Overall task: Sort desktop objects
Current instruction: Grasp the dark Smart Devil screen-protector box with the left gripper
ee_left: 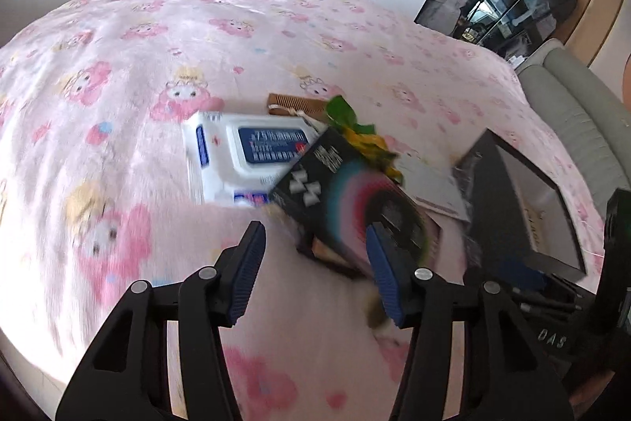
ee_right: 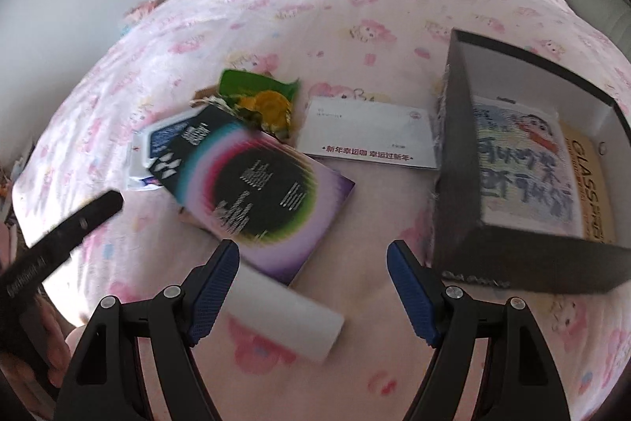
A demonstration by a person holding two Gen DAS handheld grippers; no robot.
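I count one black box [ee_right: 524,160], open on top, on the pink sheet [ee_right: 335,6]. Inside it I see two flat things: one drawing [ee_right: 524,160] and one yellow book [ee_right: 591,180] beside it. Left of the box lie one white envelope [ee_right: 370,133], one dark book [ee_right: 256,184] with a rainbow ring, one wipes pack [ee_left: 236,152] partly under this book, one green and yellow flower [ee_right: 264,101], and one white block [ee_right: 284,318] nearest to me.

The left view shows also one brown comb [ee_left: 295,103] behind the pack; in the right view I cannot make it out for sure. The inside of the box and the white block show only in the right view.

My left gripper [ee_left: 315,259] is spread, nothing between the pads, with the dark book just ahead. My right gripper [ee_right: 311,287] is spread too, above the white block, not pinching it.
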